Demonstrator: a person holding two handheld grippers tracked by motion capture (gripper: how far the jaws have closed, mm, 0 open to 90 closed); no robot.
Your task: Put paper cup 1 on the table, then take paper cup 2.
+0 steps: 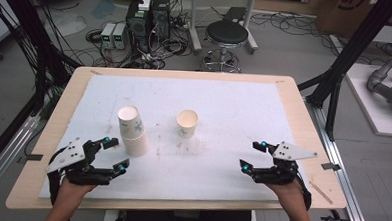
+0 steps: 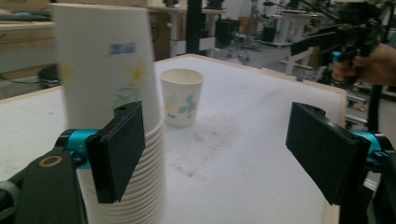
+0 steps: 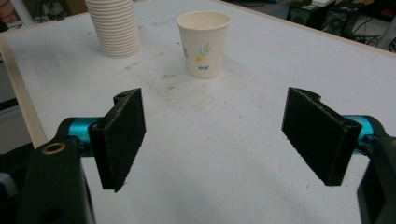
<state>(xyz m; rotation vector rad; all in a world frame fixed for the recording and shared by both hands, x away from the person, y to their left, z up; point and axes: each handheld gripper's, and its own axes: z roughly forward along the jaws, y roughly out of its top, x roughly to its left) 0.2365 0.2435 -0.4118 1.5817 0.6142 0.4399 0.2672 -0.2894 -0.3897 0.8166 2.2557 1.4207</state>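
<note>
Left gripper (image 1: 113, 153), jaws wide and gripping nothing, beside the cup stack (image 1: 132, 128); right gripper (image 1: 253, 155) likewise open, idle; an off-centre closure would likely topple the stack.

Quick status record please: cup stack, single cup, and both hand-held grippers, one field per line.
cup stack: upside-down paper cups, on the white mat, left of centre
single cup: upright, apart from the stack
left hand-held gripper: open, beside the stack's base, stack not between the jaws
right hand-held gripper: open, holding nothing, near the front right of the mat
</note>
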